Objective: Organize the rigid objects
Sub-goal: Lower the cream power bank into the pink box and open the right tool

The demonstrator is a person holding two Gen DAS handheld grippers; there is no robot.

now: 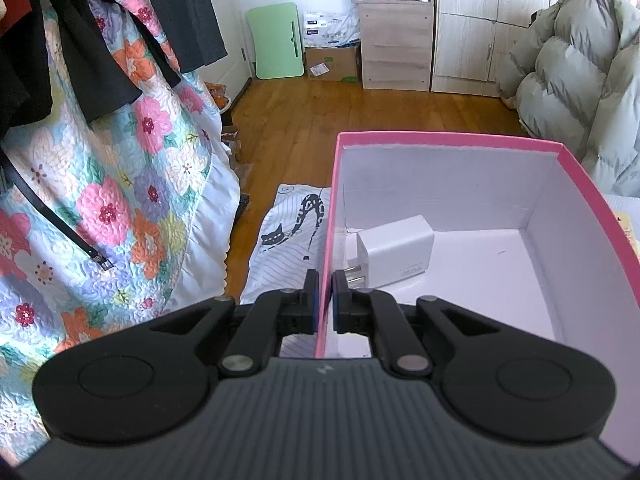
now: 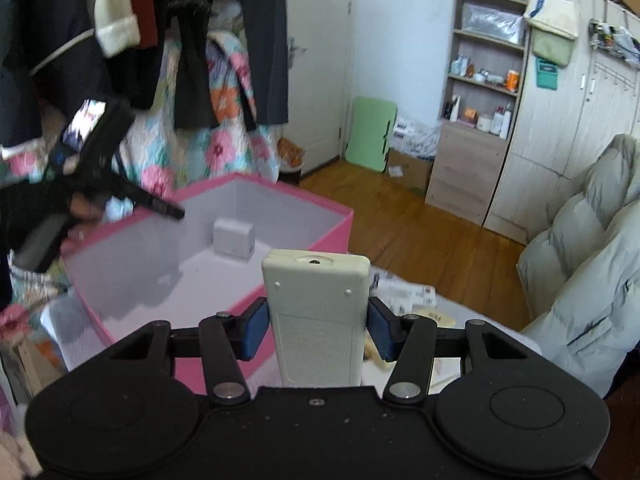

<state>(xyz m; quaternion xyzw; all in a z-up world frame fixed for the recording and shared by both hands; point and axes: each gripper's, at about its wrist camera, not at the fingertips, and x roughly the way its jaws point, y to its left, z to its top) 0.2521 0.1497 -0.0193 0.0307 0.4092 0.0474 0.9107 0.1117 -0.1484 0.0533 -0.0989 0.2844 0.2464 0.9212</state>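
Note:
A pink box point(image 1: 576, 168) with a white inside stands on the bed; a white plug charger point(image 1: 394, 250) lies in its near left corner. My left gripper point(image 1: 326, 280) is shut on the box's left wall, one finger outside and one inside. In the right wrist view the pink box point(image 2: 320, 240) is ahead to the left, with the charger point(image 2: 234, 238) inside. My right gripper point(image 2: 317, 322) is shut on a cream remote control point(image 2: 318, 304), held back side up beside the box's near right wall. The left gripper point(image 2: 168, 210) shows at the box's far left rim.
A floral quilt point(image 1: 104, 184) and dark clothes point(image 1: 92, 40) hang at the left. A grey puffer coat point(image 2: 588, 280) lies at the right. Wood floor, a shelf unit point(image 2: 476, 120) and wardrobe doors are beyond. Papers point(image 2: 412, 292) lie on the bed right of the box.

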